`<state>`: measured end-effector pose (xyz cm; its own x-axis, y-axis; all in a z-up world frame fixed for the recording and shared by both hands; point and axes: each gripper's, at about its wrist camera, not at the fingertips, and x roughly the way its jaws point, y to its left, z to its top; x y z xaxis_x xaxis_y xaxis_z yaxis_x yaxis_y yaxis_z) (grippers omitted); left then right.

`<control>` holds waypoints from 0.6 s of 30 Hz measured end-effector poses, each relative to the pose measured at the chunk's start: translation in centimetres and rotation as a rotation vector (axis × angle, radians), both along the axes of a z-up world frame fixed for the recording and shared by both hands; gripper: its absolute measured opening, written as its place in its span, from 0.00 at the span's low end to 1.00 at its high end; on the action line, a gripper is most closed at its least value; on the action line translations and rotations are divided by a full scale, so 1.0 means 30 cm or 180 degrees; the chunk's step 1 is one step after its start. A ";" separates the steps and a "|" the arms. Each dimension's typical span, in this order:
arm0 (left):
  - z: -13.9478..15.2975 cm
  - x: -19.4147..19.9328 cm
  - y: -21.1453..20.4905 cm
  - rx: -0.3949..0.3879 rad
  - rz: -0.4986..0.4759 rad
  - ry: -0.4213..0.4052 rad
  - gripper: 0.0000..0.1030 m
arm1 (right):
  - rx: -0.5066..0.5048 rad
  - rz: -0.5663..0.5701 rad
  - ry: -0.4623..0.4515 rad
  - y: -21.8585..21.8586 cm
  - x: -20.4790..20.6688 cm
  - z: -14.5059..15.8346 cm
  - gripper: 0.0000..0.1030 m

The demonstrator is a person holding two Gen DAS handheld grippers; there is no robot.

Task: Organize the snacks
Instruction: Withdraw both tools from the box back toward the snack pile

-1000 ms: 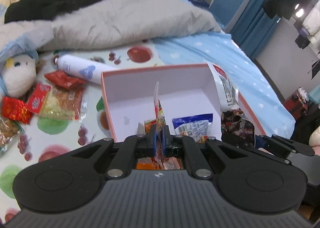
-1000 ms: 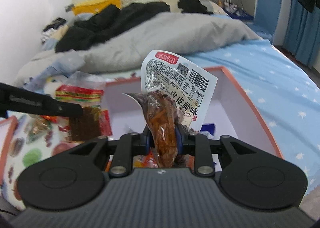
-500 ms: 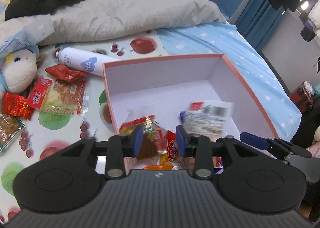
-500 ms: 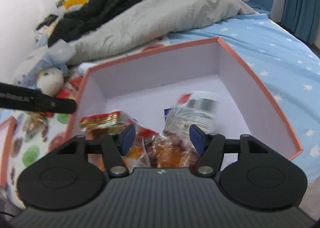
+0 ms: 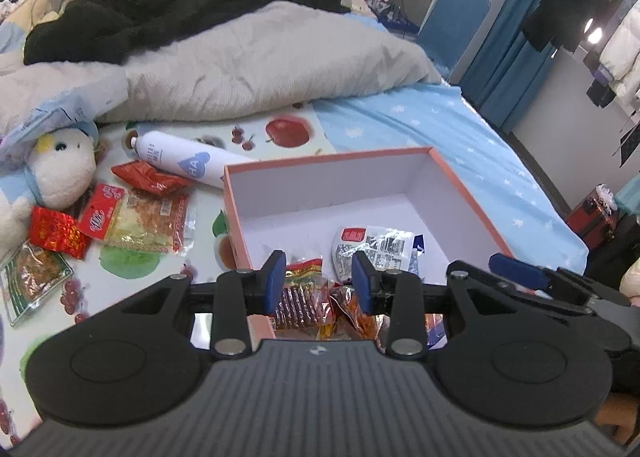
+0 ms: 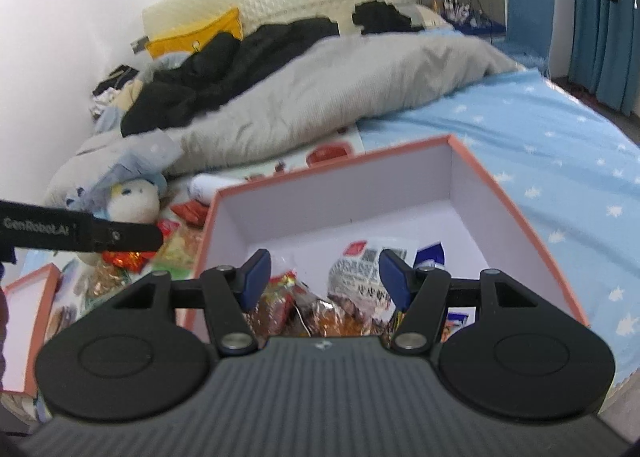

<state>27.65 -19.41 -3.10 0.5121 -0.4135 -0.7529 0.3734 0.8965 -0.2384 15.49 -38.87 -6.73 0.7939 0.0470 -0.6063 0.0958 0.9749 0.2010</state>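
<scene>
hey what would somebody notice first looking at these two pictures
Probably the pink-rimmed box on the bed, its white inside mostly bare with snack packets heaped at its near end. Both grippers, left and right, hang open just over that heap, holding nothing. To the box's left, more packets, a white bottle and a plush toy lie scattered on a fruit-print mat.

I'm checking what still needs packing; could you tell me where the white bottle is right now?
In the left wrist view the white bottle lies on its side on the fruit-print sheet, just past the box's far left corner, beside a red packet.
</scene>
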 end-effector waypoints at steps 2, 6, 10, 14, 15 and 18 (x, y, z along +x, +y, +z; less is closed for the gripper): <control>0.021 -0.017 0.013 -0.0004 0.0000 -0.0055 0.40 | 0.0003 0.0010 -0.0078 0.008 -0.019 0.027 0.60; 0.066 -0.046 0.053 -0.0084 0.0036 -0.0098 0.40 | -0.0021 0.0039 -0.0200 0.041 -0.046 0.071 0.60; 0.125 -0.073 0.092 -0.0130 0.0080 -0.0215 0.40 | -0.0008 0.0076 -0.0326 0.078 -0.076 0.110 0.60; 0.160 -0.109 0.136 -0.0146 0.0133 -0.0318 0.40 | 0.0014 0.0145 -0.0430 0.112 -0.100 0.140 0.60; 0.165 -0.117 0.145 -0.0157 0.0147 -0.0330 0.40 | 0.0015 0.0170 -0.0457 0.123 -0.103 0.147 0.60; 0.169 -0.145 0.178 -0.0168 0.0197 -0.0353 0.40 | 0.0001 0.0233 -0.0514 0.151 -0.114 0.162 0.60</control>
